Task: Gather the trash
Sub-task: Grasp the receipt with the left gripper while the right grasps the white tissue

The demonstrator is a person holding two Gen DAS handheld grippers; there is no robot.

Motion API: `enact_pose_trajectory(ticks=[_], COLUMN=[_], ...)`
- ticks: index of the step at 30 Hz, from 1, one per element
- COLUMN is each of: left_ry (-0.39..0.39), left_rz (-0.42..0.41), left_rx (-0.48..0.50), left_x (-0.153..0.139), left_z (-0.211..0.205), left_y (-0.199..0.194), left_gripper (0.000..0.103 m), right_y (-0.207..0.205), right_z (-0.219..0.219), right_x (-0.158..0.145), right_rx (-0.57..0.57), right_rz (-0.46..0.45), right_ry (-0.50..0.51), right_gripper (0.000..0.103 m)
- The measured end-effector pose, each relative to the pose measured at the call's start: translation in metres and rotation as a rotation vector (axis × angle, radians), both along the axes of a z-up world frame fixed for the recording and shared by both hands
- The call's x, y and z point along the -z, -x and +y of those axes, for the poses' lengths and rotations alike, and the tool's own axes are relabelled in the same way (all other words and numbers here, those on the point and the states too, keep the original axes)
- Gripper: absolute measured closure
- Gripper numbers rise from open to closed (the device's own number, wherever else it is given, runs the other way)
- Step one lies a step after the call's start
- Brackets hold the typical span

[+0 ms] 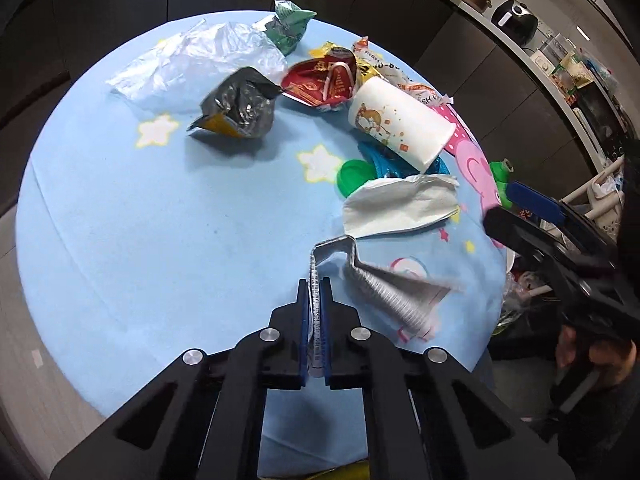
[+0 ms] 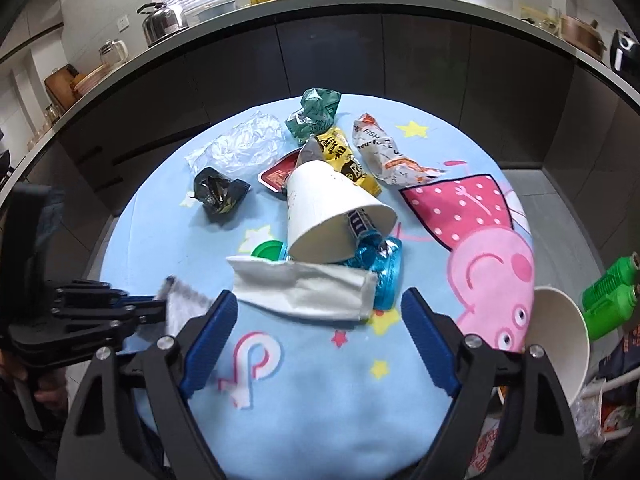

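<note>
My left gripper (image 1: pixel 315 286) is shut on the edge of a crumpled silver wrapper (image 1: pixel 380 284) at the near side of the round table; the right wrist view also shows that wrapper (image 2: pixel 182 308) in its jaws. My right gripper (image 2: pixel 320 304) stands open just short of a white tissue (image 2: pixel 308 288), its pads not touching it. Behind the tissue lie a tipped white paper cup (image 2: pixel 332 216), a blue shiny wrapper (image 2: pixel 384 272) and a green lid (image 2: pixel 266 250). Farther back are a black wrapper (image 1: pixel 240 108), a red packet (image 1: pixel 320 80), a clear plastic bag (image 1: pixel 200 60) and a green wrapper (image 1: pixel 288 24).
The table wears a light blue cartoon cloth (image 2: pixel 300 400). A yellow packet (image 2: pixel 344 156) and a white-orange wrapper (image 2: pixel 388 152) lie at the back. Off the right edge stand a paper cup (image 2: pixel 560 344) and green bottles (image 2: pixel 608 296). A dark kitchen counter (image 2: pixel 360 60) curves behind.
</note>
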State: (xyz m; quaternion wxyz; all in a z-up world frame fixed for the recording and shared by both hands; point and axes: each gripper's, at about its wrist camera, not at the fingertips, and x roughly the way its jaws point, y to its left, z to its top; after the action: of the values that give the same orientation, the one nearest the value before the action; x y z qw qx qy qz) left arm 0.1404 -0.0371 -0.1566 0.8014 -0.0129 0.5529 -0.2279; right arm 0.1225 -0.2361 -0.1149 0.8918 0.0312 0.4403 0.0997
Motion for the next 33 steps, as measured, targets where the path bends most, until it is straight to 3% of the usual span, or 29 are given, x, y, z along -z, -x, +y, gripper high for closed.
enact_pose_trajectory(ticks=[9,13,17,18,24,25,26,33], left_ry=[-0.032,-0.044,-0.047,-0.048,-0.054,-0.054,-0.055,-0.032], left_rz=[-0.011,-0.008,0.001,0.004,0.009,0.013,0.017,-0.047], left_rx=[-0.043,-0.044,-0.044,-0.045,-0.035,-0.035,-0.033,-0.027], left_x=[-0.007,-0.003,0.002,0.003,0.006,0.007,0.009,-0.02], left_z=[0.023,0.021,0.018,0.018,0.016,0.015,0.015,0.012], left_y=[-0.005,-0.009,-0.012,-0.012,-0.01,-0.011,-0.011,-0.001], left_gripper=[0.096,0.079,0.078,0.078,0.079,0.084,0.097,0.1], right_y=[-0.04,-0.031,-0.021,-0.019,-0.005,-0.001,0.004,0.031], right_z=[0.001,-0.001,-0.002,-0.003,0.0,0.0,0.0,-0.011], right_x=[0.035,0.04,0.039,0.038,0.023,0.017,0.011,-0.037], right_rx=[-0.047,-0.046,-0.036,-0.031,-0.031,-0.026,-0.021,0.024], right_rz=[0.046,0.064,0.066,0.066,0.031,0.016,0.002,-0.115], right_ry=[-0.025,-0.036,-0.046,-0.05,-0.073,-0.081,-0.083,-0.108], right_gripper=[0.032,0.064,0.093,0.096,0.098,0.098,0.098,0.098])
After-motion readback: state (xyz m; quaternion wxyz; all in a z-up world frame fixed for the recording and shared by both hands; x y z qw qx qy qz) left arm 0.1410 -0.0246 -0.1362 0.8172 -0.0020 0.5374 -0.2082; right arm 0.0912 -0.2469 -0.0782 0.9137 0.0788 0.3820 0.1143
